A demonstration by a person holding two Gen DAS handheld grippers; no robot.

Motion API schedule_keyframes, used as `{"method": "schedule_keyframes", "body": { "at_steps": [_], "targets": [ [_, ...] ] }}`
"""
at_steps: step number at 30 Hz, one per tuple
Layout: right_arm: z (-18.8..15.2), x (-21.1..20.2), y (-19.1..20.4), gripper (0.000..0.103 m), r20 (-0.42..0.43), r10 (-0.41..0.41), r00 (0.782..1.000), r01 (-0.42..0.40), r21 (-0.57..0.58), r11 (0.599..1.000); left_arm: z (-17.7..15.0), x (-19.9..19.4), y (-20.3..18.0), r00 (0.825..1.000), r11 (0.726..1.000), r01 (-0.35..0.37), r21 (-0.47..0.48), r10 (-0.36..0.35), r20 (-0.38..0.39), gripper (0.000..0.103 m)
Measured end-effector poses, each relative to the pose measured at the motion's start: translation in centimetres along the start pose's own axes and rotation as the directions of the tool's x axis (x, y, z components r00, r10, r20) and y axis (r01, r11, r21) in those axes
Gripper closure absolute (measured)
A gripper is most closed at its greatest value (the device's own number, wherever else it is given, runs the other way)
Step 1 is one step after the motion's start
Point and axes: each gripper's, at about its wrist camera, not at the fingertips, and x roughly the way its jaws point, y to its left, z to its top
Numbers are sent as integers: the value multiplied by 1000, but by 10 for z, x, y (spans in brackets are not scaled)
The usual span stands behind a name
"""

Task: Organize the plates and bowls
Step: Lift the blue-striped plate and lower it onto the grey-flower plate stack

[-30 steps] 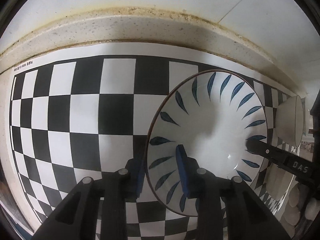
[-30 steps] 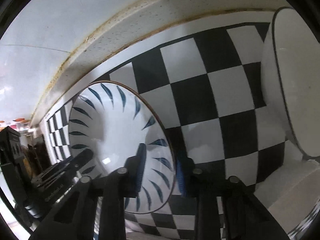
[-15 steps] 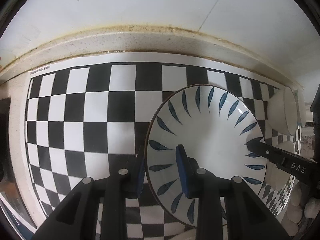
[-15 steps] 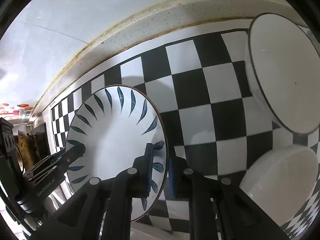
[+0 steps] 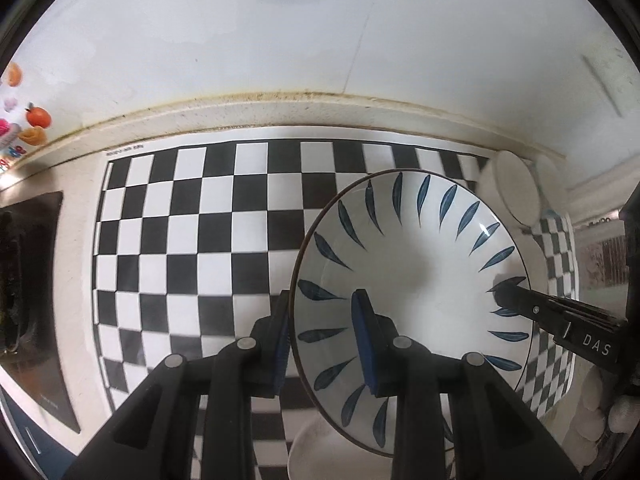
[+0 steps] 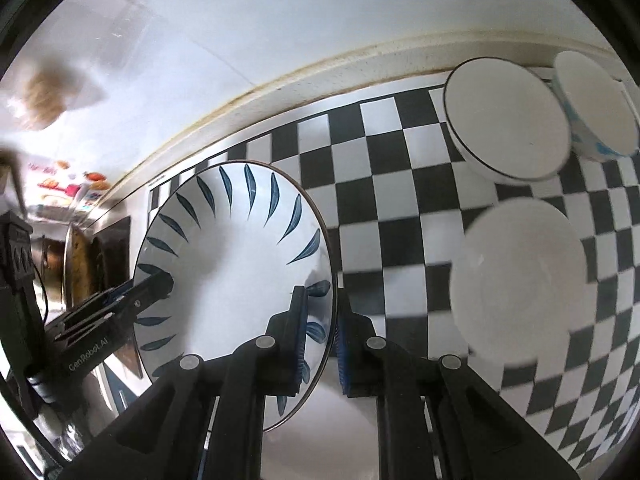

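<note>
My left hand-held gripper [image 5: 326, 342] points steeply downward, its blue pads clamped on something thin. My right hand-held gripper [image 6: 320, 344] points down too, pads pinched nearly together.

Glazed ceramic plate [image 5: 416, 264], glossy white with painted blue leaf strokes and a thin dark rim, catching window glare. Matt black plastic on left gripper [image 5: 324, 340] and right gripper [image 6: 320, 340], with blue rubbery, ribbed pads [image 6: 301, 340] and small metal rivets. Flat printed paper checkerboard [image 5: 180, 240], matt, black and white. Speckled stone-look counter [image 5: 280, 114], stained along the far seam. Smooth glossy white wall [image 5: 280, 32]. Far right, glossy ceramic bowl [image 6: 504, 120] with dark rim; near right, plain white bowl [image 6: 520, 276], duller sheen
</note>
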Motion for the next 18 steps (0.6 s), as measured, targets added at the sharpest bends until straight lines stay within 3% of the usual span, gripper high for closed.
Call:
{"method": "schedule_keyframes", "body": {
  "at_steps": [10,18],
  "targets": [
    [-75,-49,7,89,65,25,998,-24,-19,1000,-47,-52,-14,998,999,22,39,-24,58,77],
    [-131,-50,2,89,60,14,998,-14,-6,1000,-93,-45,-19,1000,998,18,64,-19,15,77]
  ]
}}
